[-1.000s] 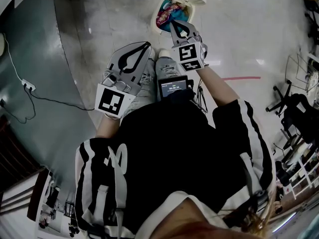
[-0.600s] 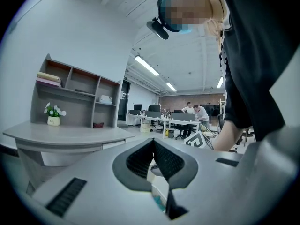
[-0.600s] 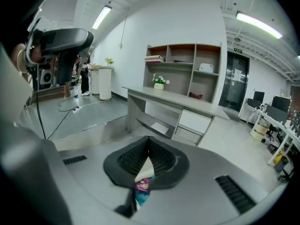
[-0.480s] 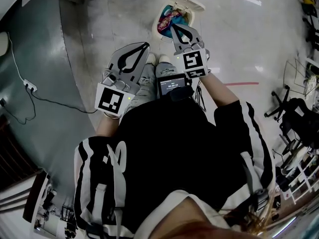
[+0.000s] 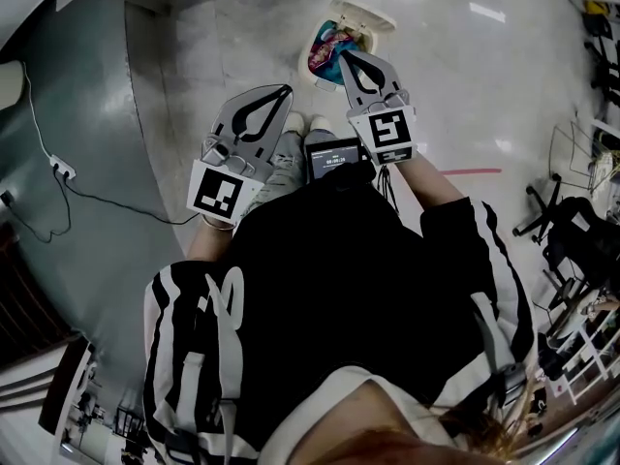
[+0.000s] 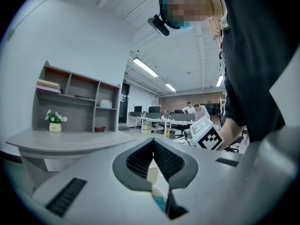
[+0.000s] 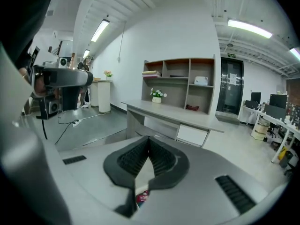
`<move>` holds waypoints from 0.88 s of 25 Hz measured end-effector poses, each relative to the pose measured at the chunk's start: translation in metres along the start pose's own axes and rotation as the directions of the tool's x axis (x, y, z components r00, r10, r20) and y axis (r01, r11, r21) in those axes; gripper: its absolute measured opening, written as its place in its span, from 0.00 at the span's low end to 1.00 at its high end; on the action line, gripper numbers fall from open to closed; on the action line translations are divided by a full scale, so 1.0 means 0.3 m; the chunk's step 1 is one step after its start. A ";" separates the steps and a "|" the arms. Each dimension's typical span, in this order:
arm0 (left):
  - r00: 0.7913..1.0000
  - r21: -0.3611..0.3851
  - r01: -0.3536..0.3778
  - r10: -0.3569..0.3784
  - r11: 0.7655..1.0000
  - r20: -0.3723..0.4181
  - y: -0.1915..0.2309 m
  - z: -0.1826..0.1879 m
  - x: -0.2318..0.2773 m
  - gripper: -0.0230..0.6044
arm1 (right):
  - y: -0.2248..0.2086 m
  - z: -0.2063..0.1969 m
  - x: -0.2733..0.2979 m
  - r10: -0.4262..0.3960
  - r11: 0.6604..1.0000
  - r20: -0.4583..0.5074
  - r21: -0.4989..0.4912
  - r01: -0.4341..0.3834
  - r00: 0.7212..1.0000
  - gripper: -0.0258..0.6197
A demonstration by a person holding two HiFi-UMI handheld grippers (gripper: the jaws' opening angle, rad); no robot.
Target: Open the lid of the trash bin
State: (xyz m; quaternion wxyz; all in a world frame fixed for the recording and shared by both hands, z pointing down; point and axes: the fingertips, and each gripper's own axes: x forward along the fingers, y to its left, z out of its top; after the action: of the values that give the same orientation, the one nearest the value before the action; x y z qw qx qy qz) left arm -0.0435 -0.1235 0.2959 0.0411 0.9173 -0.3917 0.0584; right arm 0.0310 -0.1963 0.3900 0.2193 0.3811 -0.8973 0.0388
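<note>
Fingers press together, empty, on left gripper (image 5: 287,88) and right gripper (image 5: 342,56); just past the right tips the trash bin (image 5: 311,41) shows its lid (image 5: 373,17) tipped back, likely light stiff plastic, grippable at its rim.

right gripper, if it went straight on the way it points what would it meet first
Probably the open trash bin: in the head view the right gripper aims its shut claw at the colourful rubbish inside, with the raised lid beyond. Height is unclear, so it could pass above the rim.
</note>
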 end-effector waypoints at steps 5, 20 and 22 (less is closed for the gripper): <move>1.000 0.019 -0.017 0.017 1.000 0.024 0.019 0.027 -0.012 0.05 | -0.017 0.061 -0.038 -0.019 1.000 0.047 0.012 0.019 0.999 0.05; 0.998 0.053 -0.006 0.003 0.999 0.057 -0.012 0.078 0.017 0.05 | -0.069 0.187 -0.192 -0.067 0.995 0.142 0.080 0.056 0.988 0.05; 0.998 0.054 -0.002 -0.001 0.999 0.055 -0.009 0.077 0.016 0.05 | -0.069 0.205 -0.203 -0.072 0.994 0.156 0.094 0.058 0.985 0.05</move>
State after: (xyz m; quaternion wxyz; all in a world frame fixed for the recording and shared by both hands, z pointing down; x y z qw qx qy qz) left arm -0.0363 -0.1278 0.2735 0.0057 0.9193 -0.3910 0.0435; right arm 0.0607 -0.1849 0.3068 0.1307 0.4214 -0.8965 0.0409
